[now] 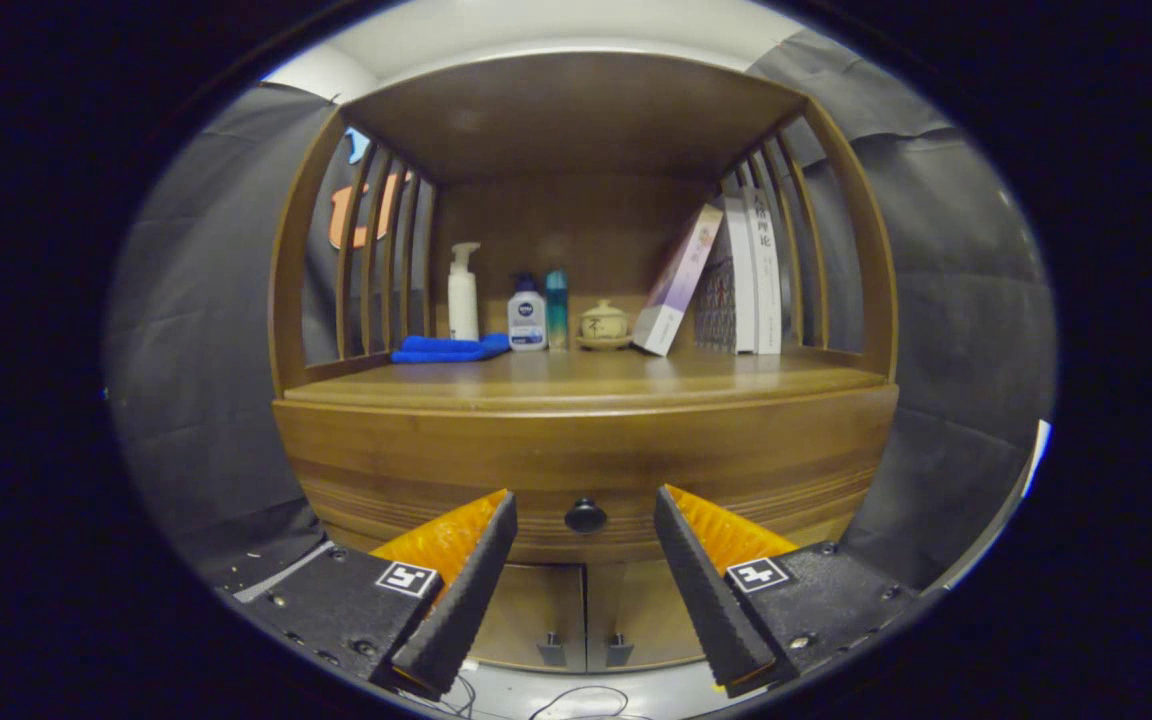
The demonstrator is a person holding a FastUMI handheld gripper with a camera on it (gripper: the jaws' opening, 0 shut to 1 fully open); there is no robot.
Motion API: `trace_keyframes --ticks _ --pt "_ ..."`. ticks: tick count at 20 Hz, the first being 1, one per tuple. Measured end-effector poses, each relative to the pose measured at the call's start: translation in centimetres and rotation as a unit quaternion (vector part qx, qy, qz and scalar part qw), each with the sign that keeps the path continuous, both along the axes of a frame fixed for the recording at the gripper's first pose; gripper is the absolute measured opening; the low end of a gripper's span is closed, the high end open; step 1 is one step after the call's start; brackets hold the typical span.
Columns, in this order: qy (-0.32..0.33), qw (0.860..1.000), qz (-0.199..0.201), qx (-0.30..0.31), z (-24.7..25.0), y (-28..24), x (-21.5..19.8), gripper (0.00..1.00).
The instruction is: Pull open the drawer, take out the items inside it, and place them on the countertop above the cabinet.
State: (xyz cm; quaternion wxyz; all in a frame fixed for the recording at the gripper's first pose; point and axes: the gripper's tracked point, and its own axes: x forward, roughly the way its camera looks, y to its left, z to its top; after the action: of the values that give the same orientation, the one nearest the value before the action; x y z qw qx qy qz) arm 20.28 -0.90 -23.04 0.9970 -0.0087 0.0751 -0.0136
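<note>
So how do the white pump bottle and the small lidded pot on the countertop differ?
The white pump bottle is tall and slim with a pump head; the lidded pot is squat and round with a knobbed lid. The bottle stands by the blue cloth near the left slats; the pot sits on a saucer beside the leaning book. Both stand upright at the back of the countertop, beyond the open gripper.

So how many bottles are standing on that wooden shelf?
3, at the back left: a tall white pump bottle behind the blue cloth, then a short white bottle and a slim teal bottle beside it.
</note>
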Motion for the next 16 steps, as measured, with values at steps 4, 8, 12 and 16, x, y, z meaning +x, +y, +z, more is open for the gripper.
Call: trace_keyframes --ticks 4,8,12,16 --pt "0.013 1.000 -0.005 -0.003 -1.5 0.3 0.5 0.86" --pt "0.023 1.000 -0.007 0.012 -2.5 0.1 1.7 0.70" --pt "0.036 0.999 -0.004 0.038 -3.0 0.1 2.5 0.60" --pt "0.038 0.999 -0.009 0.037 -3.2 0.1 2.9 0.46"
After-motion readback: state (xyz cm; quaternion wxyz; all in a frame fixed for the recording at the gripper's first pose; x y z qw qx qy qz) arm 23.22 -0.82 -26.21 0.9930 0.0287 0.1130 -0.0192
